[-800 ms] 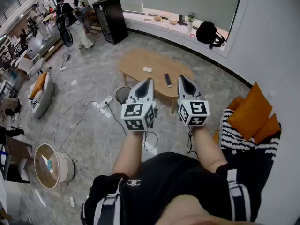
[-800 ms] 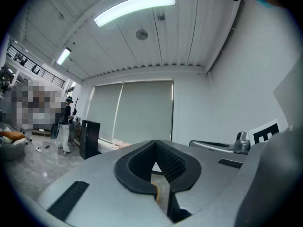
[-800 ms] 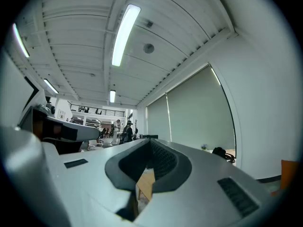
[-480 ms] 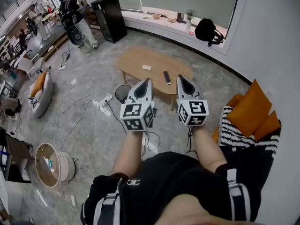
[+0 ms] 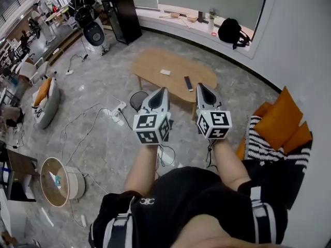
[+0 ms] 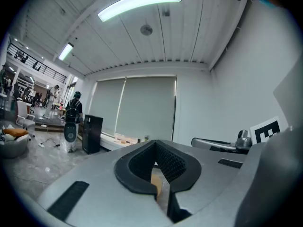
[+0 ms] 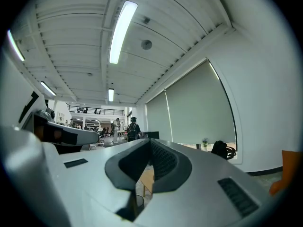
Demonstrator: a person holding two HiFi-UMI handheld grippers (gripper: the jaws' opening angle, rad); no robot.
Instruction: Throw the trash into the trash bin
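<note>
Wooden table (image 5: 155, 66), head view: black trash bin (image 5: 137, 101) just beside its near-left end, white scrap (image 5: 165, 72) on top | left gripper (image 5: 164, 90), right gripper (image 5: 200, 86) above its near edge | left gripper view: jaws clenched, empty | right gripper view: jaws clenched, empty

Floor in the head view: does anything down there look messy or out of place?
Yes. Loose cables snake across the grey floor beside the wooden table, near a white power strip. They look untidy, perhaps a trip hazard.
</note>
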